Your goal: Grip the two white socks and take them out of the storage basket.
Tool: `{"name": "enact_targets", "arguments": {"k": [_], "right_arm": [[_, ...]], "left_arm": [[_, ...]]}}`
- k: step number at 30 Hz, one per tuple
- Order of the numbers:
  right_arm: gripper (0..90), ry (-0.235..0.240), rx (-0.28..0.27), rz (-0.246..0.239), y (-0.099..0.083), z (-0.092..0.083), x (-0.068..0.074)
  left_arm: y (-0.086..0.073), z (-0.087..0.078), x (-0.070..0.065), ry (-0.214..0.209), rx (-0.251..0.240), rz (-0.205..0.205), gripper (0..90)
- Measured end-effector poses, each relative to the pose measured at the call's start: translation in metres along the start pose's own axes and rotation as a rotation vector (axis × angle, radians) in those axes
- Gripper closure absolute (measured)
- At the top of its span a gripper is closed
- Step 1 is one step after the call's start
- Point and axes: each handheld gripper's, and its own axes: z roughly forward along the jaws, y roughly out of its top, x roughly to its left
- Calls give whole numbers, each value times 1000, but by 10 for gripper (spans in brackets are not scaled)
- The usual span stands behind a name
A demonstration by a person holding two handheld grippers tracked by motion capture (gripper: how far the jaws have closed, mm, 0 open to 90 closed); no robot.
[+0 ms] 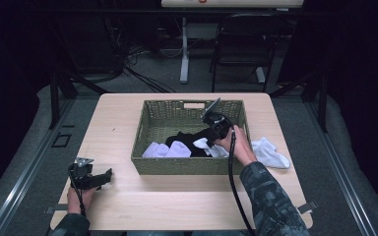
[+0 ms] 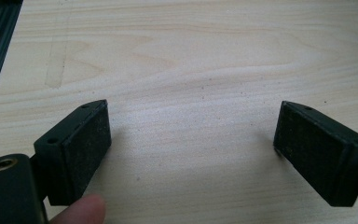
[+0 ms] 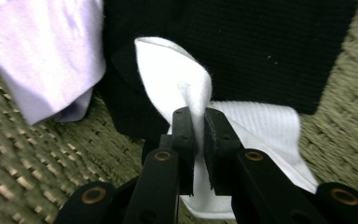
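We're looking at the right gripper point(image 3: 198, 135) first, and its 2 jaws are pinching a thin fold of a white sock point(image 3: 186, 88), nearly closed with just the fabric between them. In the high view that gripper point(image 1: 210, 132) is sitting inside the woven basket point(image 1: 142, 129), toward its right side, with the sock point(image 1: 204, 144) lying partly over a black sock point(image 1: 189, 140).

What's worrying us: the grip is on a narrow ridge of cloth, not a full bunch. If we're lifting from here, the fold could be slipping out between the pads, since soft knit is stretching and thinning under tension. Also, the white sock is touching the black one underneath, so we could be dragging that along or snagging it. The basket weave is rough too, and the trailing end might be catching on it.

Further out, 2 more white socks point(image 1: 167, 149) are lying at the basket's left side, and another white sock point(image 1: 271, 152) is hanging outside on the table point(image 1: 177, 206), just beside the right wall. Hard to tell whether that 1 is joined to what we're holding.

The left gripper point(image 1: 92, 178) is resting near the table's front left corner, jaws spread wide over bare wood point(image 2: 191, 70), holding nothing.
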Motion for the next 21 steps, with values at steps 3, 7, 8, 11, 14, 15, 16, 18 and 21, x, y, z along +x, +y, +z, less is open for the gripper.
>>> {"name": "enact_targets", "arguments": {"k": [3,7,8,11,14,15,16,18,21], "right_arm": [[835,10,-40,2,-1,-14,1],[836,-1,-72,-11,0,-35,2],[836,-4,-82,-12,1,-41,2],[839,-5,-101,-23,3,-59,4],[839,-14,-117,-33,6,-76,7],[840,-16,-131,-36,6,-81,7],[840,-18,-130,-34,7,-85,8],[840,-21,-134,-43,8,-95,9],[840,-30,-153,-45,11,-110,11]], "left_arm": [[0,0,0,0,1,0,107],[0,0,0,0,1,0,107],[0,0,0,0,0,0,107],[0,0,0,0,0,0,107],[0,0,0,0,0,0,107],[0,0,0,0,0,0,107],[0,0,0,0,0,0,107],[0,0,0,0,1,0,107],[0,0,0,0,-1,-2,107]]}}
